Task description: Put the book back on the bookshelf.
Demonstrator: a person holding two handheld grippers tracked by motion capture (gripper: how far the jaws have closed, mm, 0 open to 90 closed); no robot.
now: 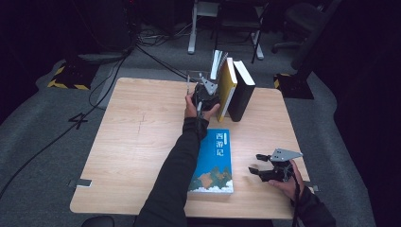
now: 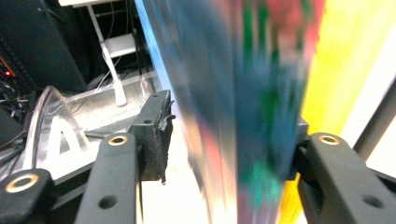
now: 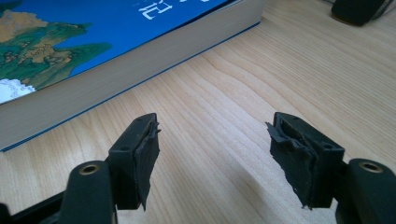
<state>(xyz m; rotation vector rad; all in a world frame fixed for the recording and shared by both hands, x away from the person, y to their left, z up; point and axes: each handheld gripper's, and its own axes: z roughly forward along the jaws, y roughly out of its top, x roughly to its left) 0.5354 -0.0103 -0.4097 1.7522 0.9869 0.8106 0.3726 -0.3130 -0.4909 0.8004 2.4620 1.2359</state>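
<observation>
1. While our left gripper (image 1: pixel 204 91) reached to the far edge of the table (image 1: pixel 142 142), it stood at the row of upright books, its jaws around a colourful book (image 2: pixel 243 112) beside the yellow book (image 1: pixel 226 87). In the left gripper view a gap showed between the left pad and the cover, so we judged the grip slack; the blur there leaves us unsure whether the other pad touched.

2. We read that book as the one being shelved: it stood upright between a clear bookend (image 2: pixel 51 121) and the yellow book, with the black book (image 1: pixel 242 90) closing the row, each propping the next.

3. Our right gripper (image 1: pixel 261 166) waited low at the near right of the table, jaws parted and holding nothing, only bare wood between them.

4. The blue book (image 1: pixel 215 161) lay flat near the front edge, between our two arms, its long side toward the right gripper, likely next in line.

5. The table's left half lay open for moving; the row stood close to the far edge, where a hard push could tip books off.
</observation>
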